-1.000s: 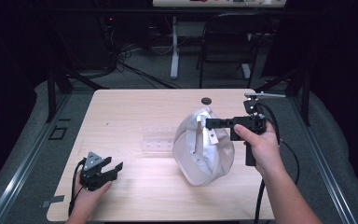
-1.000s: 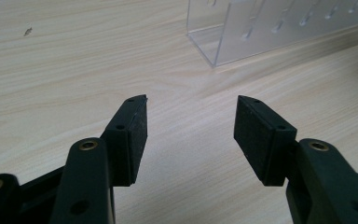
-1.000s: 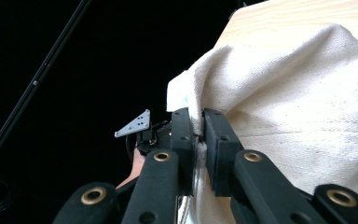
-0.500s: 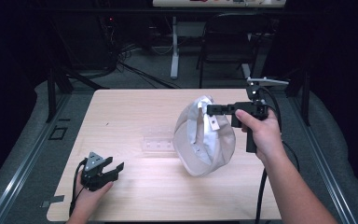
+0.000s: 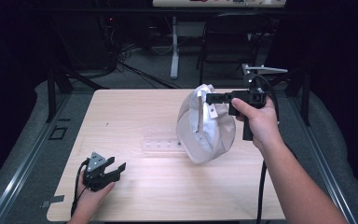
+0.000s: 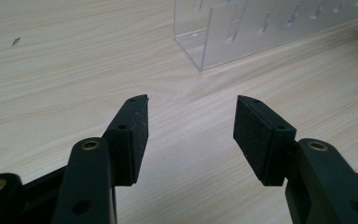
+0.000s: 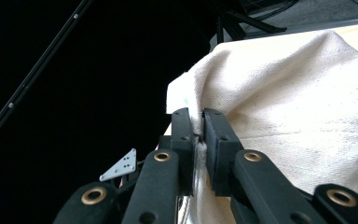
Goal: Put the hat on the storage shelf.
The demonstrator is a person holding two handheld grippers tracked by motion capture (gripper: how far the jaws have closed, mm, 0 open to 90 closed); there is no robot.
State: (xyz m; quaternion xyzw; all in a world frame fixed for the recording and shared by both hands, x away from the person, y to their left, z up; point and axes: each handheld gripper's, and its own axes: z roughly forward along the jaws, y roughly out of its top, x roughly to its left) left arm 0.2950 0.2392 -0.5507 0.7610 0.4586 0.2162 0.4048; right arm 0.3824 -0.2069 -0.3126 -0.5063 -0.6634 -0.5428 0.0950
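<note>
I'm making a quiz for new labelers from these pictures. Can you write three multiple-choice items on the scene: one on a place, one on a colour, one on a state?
1. Where does the clear plastic rack stand?
A. on the wooden table
B. on the floor
C. in the bag

2. What colour is the cloth bag?
A. red
B. off-white
C. blue

3. What state is the right claw in?
A. open above the table
B. shut on nothing
C. shut on the bag's edge

Answers:
1. A, the high view shows it at mid table, beside the bag.
2. B, the fabric is pale cream in both views that show it.
3. C, the right gripper view shows cloth pinched between its pads, while the left claw stands open over bare wood.
</note>
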